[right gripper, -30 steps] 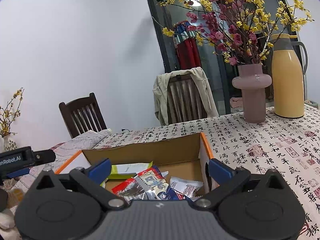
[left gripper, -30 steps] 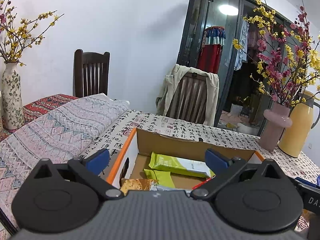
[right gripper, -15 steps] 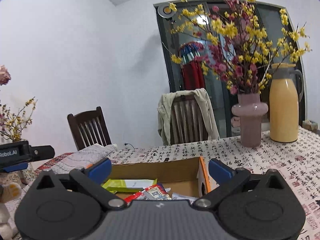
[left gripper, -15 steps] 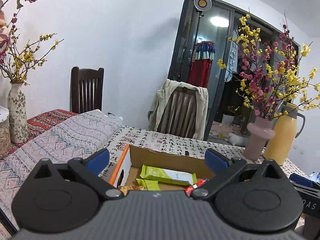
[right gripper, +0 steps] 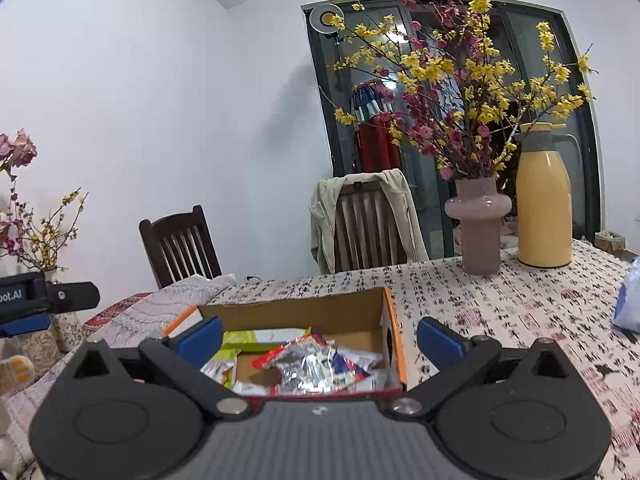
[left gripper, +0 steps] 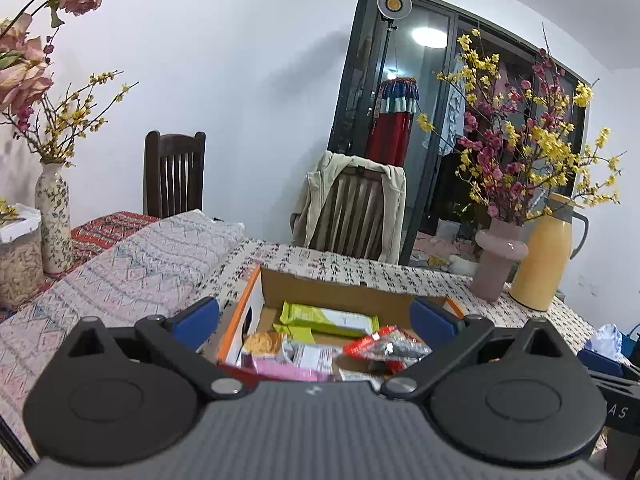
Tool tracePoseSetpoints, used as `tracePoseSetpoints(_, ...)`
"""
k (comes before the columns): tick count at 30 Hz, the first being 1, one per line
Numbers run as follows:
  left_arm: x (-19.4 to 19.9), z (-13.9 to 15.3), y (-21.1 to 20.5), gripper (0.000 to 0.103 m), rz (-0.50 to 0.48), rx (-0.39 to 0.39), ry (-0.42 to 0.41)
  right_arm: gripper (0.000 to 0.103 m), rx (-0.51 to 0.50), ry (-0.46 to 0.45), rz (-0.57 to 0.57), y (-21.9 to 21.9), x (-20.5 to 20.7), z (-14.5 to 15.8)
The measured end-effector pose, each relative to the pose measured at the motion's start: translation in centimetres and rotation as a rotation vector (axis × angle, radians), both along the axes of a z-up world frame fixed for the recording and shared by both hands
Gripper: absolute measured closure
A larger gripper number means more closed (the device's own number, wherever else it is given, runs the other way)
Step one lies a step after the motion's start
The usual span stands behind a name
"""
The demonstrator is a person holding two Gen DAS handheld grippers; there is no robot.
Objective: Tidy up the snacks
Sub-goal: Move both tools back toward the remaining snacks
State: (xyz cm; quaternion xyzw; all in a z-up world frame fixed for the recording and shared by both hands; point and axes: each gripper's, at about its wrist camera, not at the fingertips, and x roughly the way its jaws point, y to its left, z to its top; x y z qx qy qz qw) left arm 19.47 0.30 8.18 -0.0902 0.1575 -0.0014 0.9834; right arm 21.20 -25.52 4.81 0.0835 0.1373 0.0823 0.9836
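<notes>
An open cardboard box (left gripper: pixel 340 290) with orange edges sits on the table and holds several snack packets: a green packet (left gripper: pixel 328 318), a red packet (left gripper: pixel 384 346) and a pink one (left gripper: pixel 288 368). The box (right gripper: pixel 296 312) also shows in the right wrist view with a red and silver packet (right gripper: pixel 308 364) inside. My left gripper (left gripper: pixel 316 316) is open and empty, hovering in front of the box. My right gripper (right gripper: pixel 320 338) is open and empty, also in front of the box.
A pink vase with flowering branches (left gripper: pixel 498 258) and a yellow thermos (left gripper: pixel 542 256) stand at the back right. A patterned folded cloth (left gripper: pixel 132 264) lies left of the box. A floral vase (left gripper: pixel 52 220) and a jar (left gripper: pixel 18 256) stand far left. Two chairs (right gripper: pixel 370 228) stand behind the table.
Both grippers have pulled back and up from the box, so more of the room shows, then tilted down a little. Both stay open and empty.
</notes>
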Motion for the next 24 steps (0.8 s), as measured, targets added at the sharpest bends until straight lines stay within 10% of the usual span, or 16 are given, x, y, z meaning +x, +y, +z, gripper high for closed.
tracePoseSetpoints(24,-6.5,-4.6,-1.6,0.000,-0.024,-0.017,0.192,0.000,0.007,0.108,-0.013,-2.1,-8.9,-3.8)
